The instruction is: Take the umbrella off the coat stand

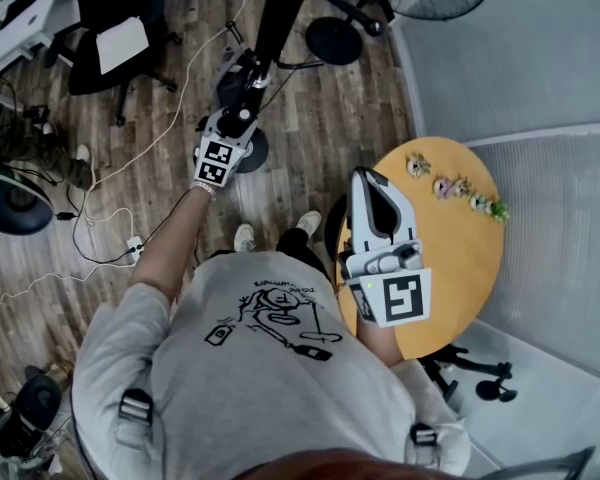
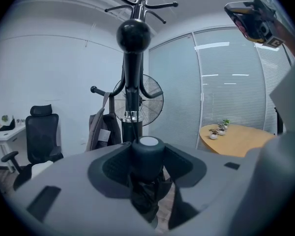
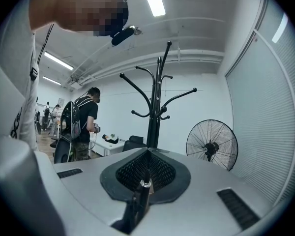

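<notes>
- Black, folded and compact, the umbrella (image 2: 148, 154) stands upright in our left gripper (image 1: 235, 93). The jaws are closed round its dark stub with the pale cap, and the fabric is bunched below. It sits right in front of the coat stand (image 2: 132, 97) pole.
- No view shows whether a loop or strap ties it to a peg. We judge the safe move is to lift a little first, then draw straight back toward us rather than sideways.
- We should mind the grey bag (image 2: 101, 127) hanging from the lower hook just beside the pole. A sideways swing could snag it or rock the stand.
- Our hold is near the capped end, so the fabric end will likely sway. A slow, even pull should stop it sliding through the pads.
- Our right gripper (image 1: 375, 193) is well apart, above the round wooden table (image 1: 460, 258). Its jaws are drawn narrow on a thin dark rod (image 3: 143, 191) with a metal collar, and we cannot tell what that rod belongs to. This gripper has no part in the step and is best held clear.
</notes>
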A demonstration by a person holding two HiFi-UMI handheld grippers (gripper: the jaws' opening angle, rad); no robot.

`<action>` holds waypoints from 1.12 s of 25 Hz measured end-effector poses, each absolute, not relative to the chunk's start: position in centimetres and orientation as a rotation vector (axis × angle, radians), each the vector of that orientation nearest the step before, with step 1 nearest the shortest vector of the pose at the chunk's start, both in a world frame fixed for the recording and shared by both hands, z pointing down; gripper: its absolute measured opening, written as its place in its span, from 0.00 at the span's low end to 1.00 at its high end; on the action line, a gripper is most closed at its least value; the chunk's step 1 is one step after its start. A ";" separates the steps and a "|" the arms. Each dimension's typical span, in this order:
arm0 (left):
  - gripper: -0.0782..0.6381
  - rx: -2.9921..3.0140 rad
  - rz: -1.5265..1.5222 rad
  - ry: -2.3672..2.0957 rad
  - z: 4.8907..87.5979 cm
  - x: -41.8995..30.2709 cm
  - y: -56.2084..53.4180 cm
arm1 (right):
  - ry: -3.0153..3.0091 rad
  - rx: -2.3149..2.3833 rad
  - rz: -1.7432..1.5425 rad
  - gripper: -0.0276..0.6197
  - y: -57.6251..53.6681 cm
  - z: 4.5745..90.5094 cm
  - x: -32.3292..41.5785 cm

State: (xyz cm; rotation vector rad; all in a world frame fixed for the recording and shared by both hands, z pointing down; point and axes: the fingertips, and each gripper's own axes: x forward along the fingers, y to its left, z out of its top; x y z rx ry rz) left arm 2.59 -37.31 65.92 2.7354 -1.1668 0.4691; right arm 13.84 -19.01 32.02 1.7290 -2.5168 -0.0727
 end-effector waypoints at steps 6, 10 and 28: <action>0.39 2.719 0.429 -1.169 65.1 2.1 -36.9 | -2.532 1.718 -0.064 0.07 -18.8 32.2 13.4; 0.39 2.716 0.429 -1.170 64.5 1.8 -36.5 | -2.537 1.719 -0.066 0.07 -18.7 31.8 13.3; 0.39 2.730 0.379 -1.171 61.8 1.0 -35.4 | -2.560 1.717 -0.081 0.07 -17.7 31.3 12.6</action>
